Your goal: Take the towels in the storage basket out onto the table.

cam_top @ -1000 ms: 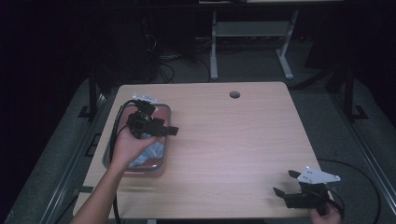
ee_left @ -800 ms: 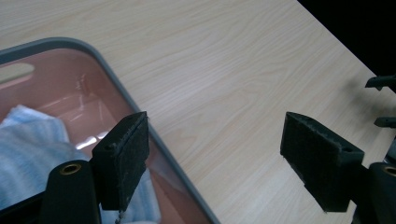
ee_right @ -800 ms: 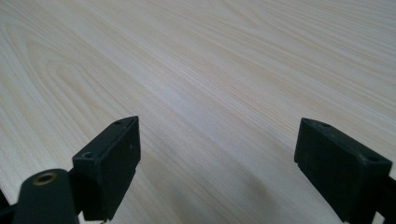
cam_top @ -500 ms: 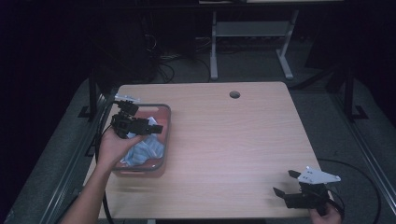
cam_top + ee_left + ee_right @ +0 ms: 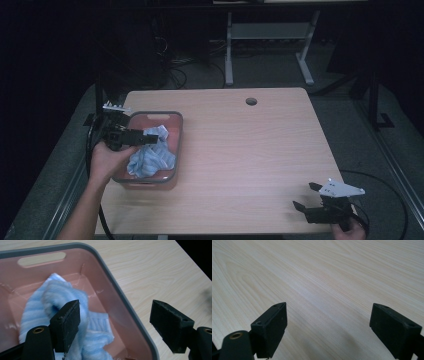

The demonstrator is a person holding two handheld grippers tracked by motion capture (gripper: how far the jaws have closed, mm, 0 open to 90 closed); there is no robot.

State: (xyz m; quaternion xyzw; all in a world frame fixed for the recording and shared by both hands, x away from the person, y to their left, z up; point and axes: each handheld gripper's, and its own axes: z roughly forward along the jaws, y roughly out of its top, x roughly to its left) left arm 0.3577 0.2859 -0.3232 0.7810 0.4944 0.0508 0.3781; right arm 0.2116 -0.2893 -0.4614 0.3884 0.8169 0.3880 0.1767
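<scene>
A pink bin with a grey rim (image 5: 176,131) (image 5: 130,307) stands on the left part of the wooden table. A crumpled light blue striped cloth (image 5: 150,155) (image 5: 60,297) lies inside it. My left gripper (image 5: 146,138) (image 5: 115,325) hovers over the bin's left side, jaws wide open, one jaw over the cloth and the other over the rim, holding nothing. My right gripper (image 5: 306,196) (image 5: 328,332) rests low at the table's near right corner, open over bare wood.
The table (image 5: 250,145) has a round cable hole (image 5: 251,101) near its far edge. A white desk frame (image 5: 270,30) and cables stand on the dark floor behind. A black cable (image 5: 385,185) loops on the floor at the right.
My left gripper has moved left and slightly toward me, from above the bin's middle to its left side. The cloth now lies uncovered in the bin. The right gripper has stayed put.
</scene>
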